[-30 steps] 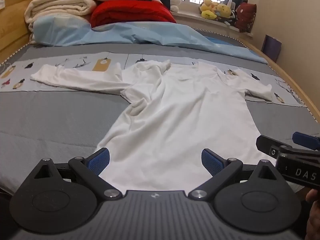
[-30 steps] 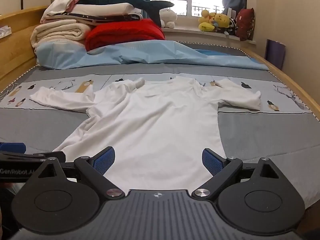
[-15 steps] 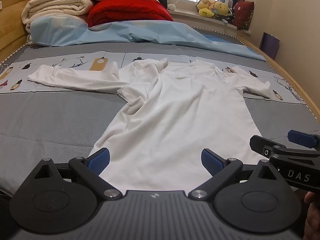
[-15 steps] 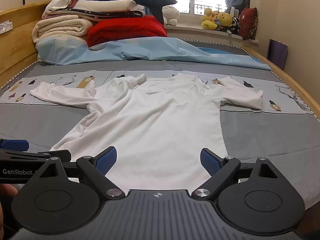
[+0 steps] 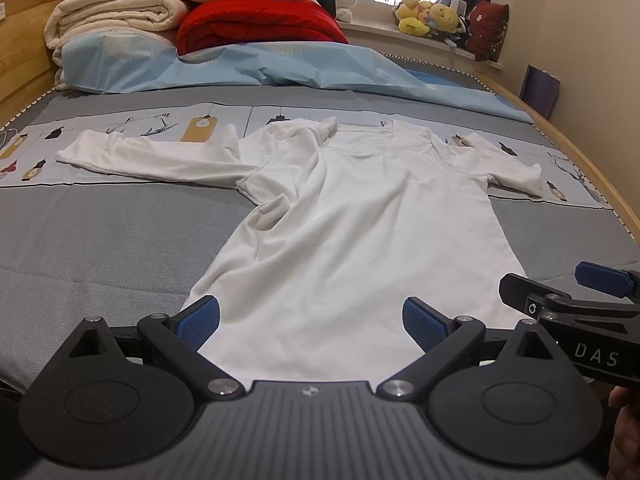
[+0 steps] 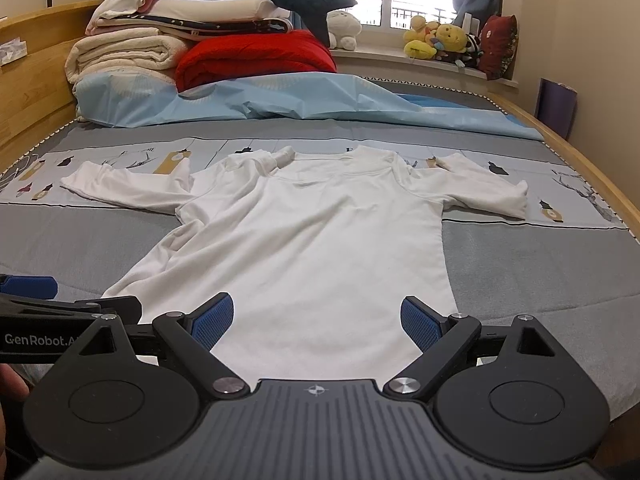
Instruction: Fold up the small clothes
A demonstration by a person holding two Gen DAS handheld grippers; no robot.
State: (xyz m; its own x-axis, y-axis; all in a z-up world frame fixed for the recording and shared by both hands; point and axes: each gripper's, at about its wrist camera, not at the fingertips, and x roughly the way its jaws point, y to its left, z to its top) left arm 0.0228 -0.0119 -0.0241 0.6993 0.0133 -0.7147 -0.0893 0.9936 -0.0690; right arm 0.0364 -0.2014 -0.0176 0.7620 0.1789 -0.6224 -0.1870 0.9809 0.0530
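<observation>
On the grey bed [image 5: 100, 240], white shirt [image 5: 352, 232] spread flat. Left gripper [image 5: 312, 320] and right gripper [image 6: 316, 318] level, side by side over hem, jaws spread wide, empty.

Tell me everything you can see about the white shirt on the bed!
The white long-sleeved shirt looks like soft, thin knit. It lies spread out on the grey bedspread, collar toward the pillows, hem toward the cameras. One sleeve stretches out to the left side of the picture; the other looks doubled back, so shorter. There are wrinkles near the left armpit. Both open grippers hang above the hem, neither one gripping it.
</observation>
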